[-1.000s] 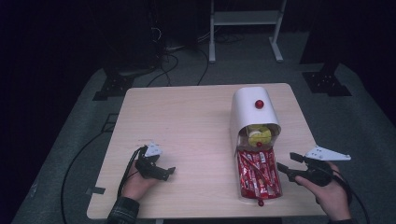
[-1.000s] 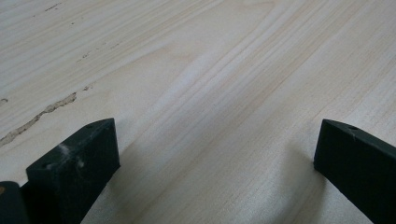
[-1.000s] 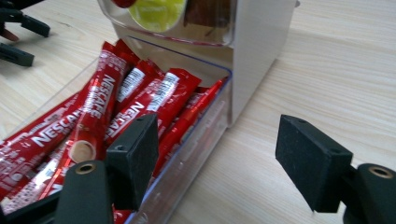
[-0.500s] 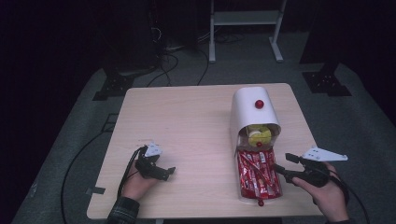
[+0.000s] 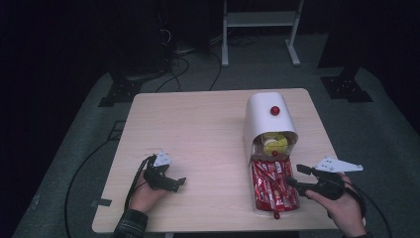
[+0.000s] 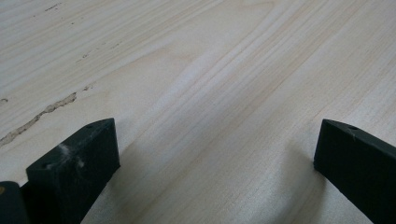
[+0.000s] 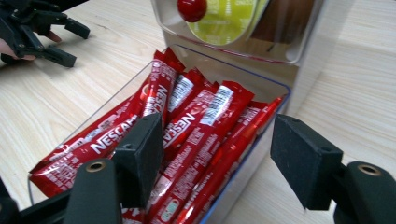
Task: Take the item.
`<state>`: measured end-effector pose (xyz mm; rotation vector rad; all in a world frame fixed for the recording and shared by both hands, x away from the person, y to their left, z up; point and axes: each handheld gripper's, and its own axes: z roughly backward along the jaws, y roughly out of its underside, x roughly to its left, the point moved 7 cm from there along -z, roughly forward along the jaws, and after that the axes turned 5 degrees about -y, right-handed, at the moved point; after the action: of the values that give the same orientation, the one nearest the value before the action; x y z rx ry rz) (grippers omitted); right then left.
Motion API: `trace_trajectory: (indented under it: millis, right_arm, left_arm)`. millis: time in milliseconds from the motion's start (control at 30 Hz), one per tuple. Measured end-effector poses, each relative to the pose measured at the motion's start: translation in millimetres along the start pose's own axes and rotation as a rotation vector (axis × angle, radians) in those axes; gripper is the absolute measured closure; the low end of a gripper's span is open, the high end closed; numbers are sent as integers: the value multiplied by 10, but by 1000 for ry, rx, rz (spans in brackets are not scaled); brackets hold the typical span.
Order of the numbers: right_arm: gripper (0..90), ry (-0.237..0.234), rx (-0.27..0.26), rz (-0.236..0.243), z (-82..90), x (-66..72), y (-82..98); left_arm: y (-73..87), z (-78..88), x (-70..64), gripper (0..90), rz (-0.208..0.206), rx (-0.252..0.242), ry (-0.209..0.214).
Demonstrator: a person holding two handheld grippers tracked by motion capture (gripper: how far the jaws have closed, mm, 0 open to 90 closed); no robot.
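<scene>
A white dispenser (image 5: 262,111) with a red knob (image 5: 275,110) stands at the table's right. Its clear drawer (image 5: 255,208) is pulled out toward me and holds several red Nescafe sticks (image 5: 270,191) (image 7: 201,121). My right gripper (image 5: 294,176) (image 7: 219,158) is at the drawer's right side and is open. One jaw hangs over the sticks and the other is outside the drawer wall (image 7: 254,161). Its jaws have just been closing, with sticks and wall between them, and the pads press on nothing. My left gripper (image 5: 177,183) (image 6: 217,154) rests open over bare wood at the front left.
Yellow-green pods (image 5: 275,144) (image 7: 224,18) sit behind a clear flap above the drawer. A small red knob (image 5: 276,215) marks the drawer's near end, close to the table's front edge (image 5: 198,229). Cables trail over the grey floor (image 5: 74,163) at the left.
My right gripper has edged slightly left toward the drawer and its jaws stand a little narrower. The left gripper has not moved.
</scene>
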<state>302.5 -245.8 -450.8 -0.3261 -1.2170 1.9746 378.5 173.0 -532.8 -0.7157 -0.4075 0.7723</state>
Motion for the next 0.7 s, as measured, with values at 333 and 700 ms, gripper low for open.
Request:
trace_trajectory:
  millis: [333, 700]
  right_arm:
    - [355, -30, 4, 12, -58, 98, -24]
    - [398, -64, 11, 19, -144, 209, -44]
  left_arm:
    - [0, 0, 0, 0, 0, 0, 0]
    - [0, 0, -1, 0, 1, 0, 0]
